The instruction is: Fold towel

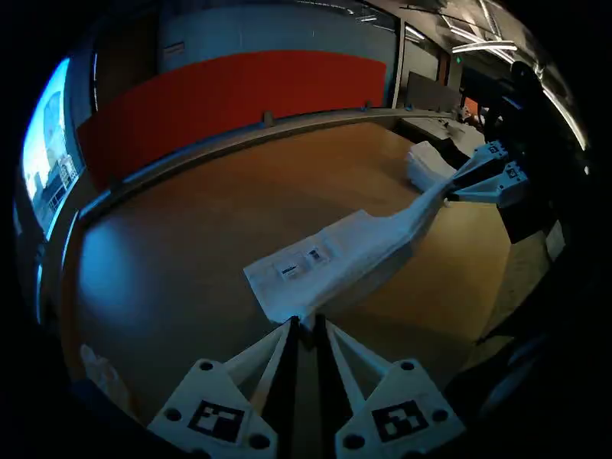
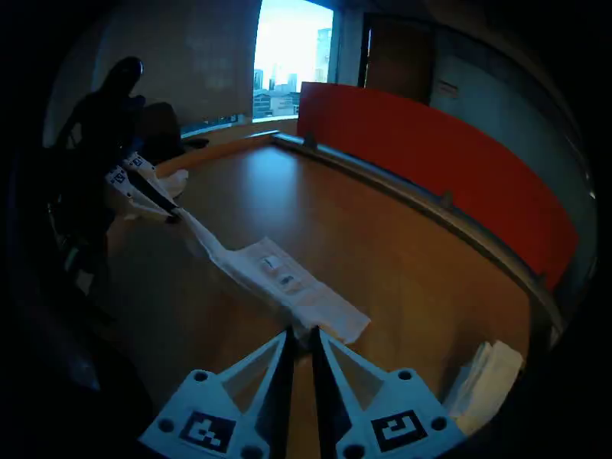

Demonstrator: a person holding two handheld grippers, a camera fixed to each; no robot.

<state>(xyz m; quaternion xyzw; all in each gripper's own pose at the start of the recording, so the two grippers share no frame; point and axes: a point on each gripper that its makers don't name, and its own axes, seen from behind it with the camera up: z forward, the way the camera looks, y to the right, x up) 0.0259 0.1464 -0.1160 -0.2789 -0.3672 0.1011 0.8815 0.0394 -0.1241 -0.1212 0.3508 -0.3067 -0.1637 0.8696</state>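
A long white towel (image 1: 336, 260) with small labels on it is stretched out over the wooden table (image 1: 191, 252) between my two grippers. In the left gripper view my left gripper (image 1: 306, 325) is shut on the towel's near end. At the far right, my right gripper (image 1: 453, 193) pinches the other end, raised off the table. From the right gripper view, the right gripper (image 2: 301, 333) is shut on the near edge of the towel (image 2: 275, 279), and the left gripper (image 2: 174, 216) holds the far end.
A stack of folded white towels (image 1: 424, 164) lies on the table beyond the right gripper, also seen as the stack (image 2: 486, 382) at the lower right. A red partition (image 1: 229, 96) lines the table's far edge. A person (image 2: 99, 130) stands dark against a bright window (image 2: 291, 61).
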